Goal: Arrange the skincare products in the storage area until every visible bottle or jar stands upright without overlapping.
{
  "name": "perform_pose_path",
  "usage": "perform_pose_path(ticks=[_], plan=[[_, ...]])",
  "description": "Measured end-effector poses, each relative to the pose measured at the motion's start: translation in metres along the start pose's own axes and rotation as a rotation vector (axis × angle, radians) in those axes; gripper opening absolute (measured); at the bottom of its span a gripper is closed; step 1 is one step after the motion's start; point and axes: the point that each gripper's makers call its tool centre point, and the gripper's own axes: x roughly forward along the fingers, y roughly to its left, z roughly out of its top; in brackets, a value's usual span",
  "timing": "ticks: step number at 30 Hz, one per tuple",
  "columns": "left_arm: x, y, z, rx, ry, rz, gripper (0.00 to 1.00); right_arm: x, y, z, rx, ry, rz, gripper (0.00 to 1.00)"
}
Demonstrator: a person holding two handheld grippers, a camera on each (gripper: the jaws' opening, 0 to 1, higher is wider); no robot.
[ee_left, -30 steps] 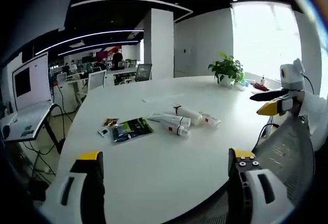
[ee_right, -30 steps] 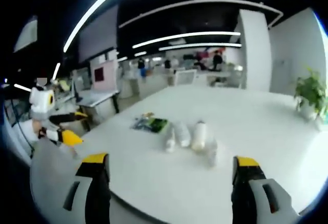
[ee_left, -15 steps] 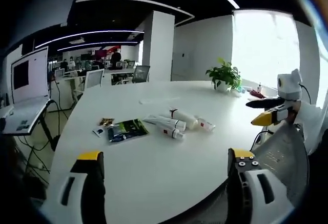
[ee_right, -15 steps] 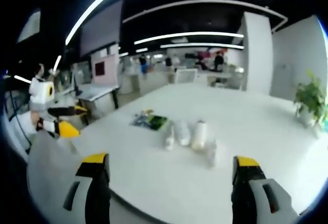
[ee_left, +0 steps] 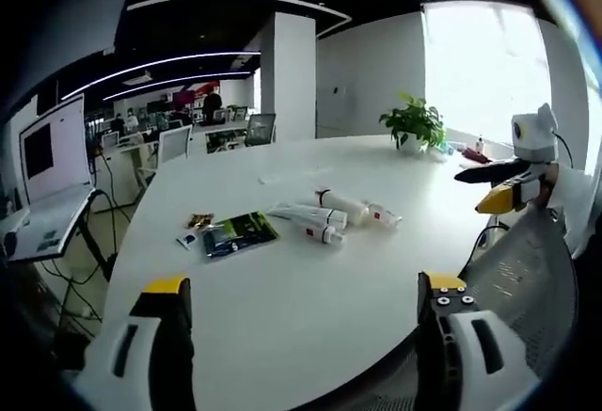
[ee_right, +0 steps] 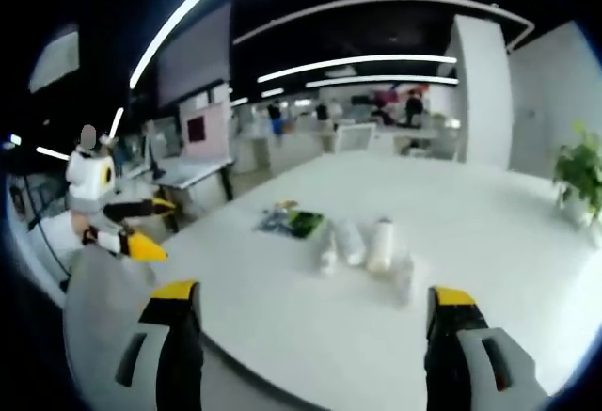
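Honestly, both grippers (ee_left: pixel 299 312) (ee_right: pixel 310 322) wide, empty | tubes (ee_left: pixel 329 220) lying bunched on worktop (ee_left: pixel 282 317) | a clumsy grab could roll neighbours.

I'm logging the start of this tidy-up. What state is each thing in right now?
Skincare tubes: lying flat, bunched together, none upright.
Green packet: flat on the white table.
Potted plant: upright at the far edge.
Left tool: open, empty.
Right tool: open, empty.
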Motion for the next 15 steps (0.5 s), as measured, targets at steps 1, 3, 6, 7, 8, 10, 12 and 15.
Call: perform_pose_path(ticks=[1, 3, 6, 7, 8, 10, 12, 15], plan=[[0.000, 0.000, 0.000, -0.004, -0.001, 0.000, 0.96, 0.000, -0.001, 0.001, 0.009, -0.004, -0.002, 0.99], [0.000, 0.001, 0.000, -0.002, 0.002, 0.008, 0.92, -0.001, -0.009, 0.005, 0.047, -0.012, -0.011, 0.99], [0.000, 0.001, -0.001, 0.003, 0.011, 0.012, 0.93, 0.002, -0.024, 0.011, 0.032, -0.027, -0.021, 0.99], [0.000, 0.001, -0.001, 0.003, 0.013, 0.011, 0.93, 0.005, -0.034, 0.012, 0.009, -0.018, -0.031, 0.98], [0.000, 0.001, -0.001, 0.003, 0.014, 0.013, 0.93, 0.007, -0.039, 0.012, -0.017, -0.008, -0.027, 0.95], [0.000, 0.002, -0.002, 0.003, 0.017, 0.017, 0.93, 0.013, -0.053, 0.015, -0.053, 0.004, -0.036, 0.92], [0.000, 0.003, -0.002, 0.004, 0.017, 0.021, 0.93, 0.020, -0.064, 0.018, -0.051, 0.004, -0.043, 0.92], [0.001, 0.006, -0.002, 0.008, 0.017, 0.034, 0.93, 0.030, -0.077, 0.020, -0.057, 0.012, -0.061, 0.91]])
